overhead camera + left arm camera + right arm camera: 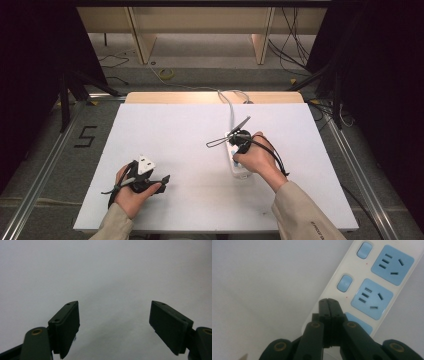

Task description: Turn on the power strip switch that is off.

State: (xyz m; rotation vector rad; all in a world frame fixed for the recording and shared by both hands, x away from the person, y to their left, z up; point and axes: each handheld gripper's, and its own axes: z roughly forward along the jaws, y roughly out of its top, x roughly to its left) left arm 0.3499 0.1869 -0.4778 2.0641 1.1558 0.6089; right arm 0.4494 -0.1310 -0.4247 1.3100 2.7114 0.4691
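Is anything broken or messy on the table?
Nothing stands out. The white power strip lies flat on the table, looking undamaged, its cable running off the far edge. The right gripper is over it, jaws closed together; the left gripper is open above bare table.

Left gripper (113,326) hangs over the bare white table (105,270), its two black jaws spread wide apart with nothing between them, brass rivets showing on the arms at the bottom corners, and a soft shadow lying on the surface between the pads.
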